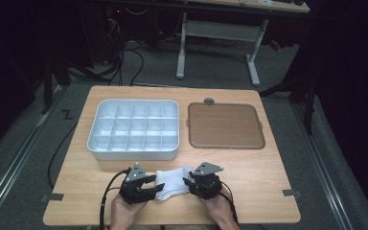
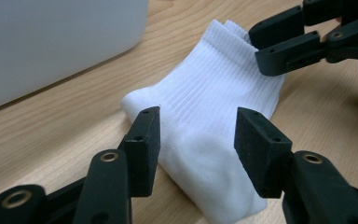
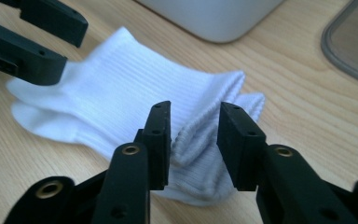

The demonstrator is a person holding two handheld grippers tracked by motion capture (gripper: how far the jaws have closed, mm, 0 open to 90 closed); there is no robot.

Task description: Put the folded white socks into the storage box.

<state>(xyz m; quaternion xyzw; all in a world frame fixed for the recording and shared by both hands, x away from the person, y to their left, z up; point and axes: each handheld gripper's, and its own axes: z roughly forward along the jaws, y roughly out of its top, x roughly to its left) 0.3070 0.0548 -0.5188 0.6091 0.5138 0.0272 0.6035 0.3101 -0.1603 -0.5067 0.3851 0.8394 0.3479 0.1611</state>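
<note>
White sock (image 1: 171, 181) lies flat on the wooden desk (image 1: 263, 177) in the lower centre of the high view, between the two grippers and just below the white compartment tray (image 1: 133, 128). It is a ribbed, short-cuffed pair or folded piece, clean, with fine vertical ribbing along the cuff and a smoother foot part; layers overlap at the cuff end. In the left gripper view, the left gripper (image 2: 198, 135) has its jaws parted on either side of the sock's foot end; the pads stand clear of the fabric, so it is released. In the right gripper view, the right gripper (image 3: 193, 135) has its jaws set narrowly about the bunched cuff edge, the fabric gathered between them and the pads appear to press on it. A brown lidded board (image 1: 225, 125) sits right of the tray.
</note>
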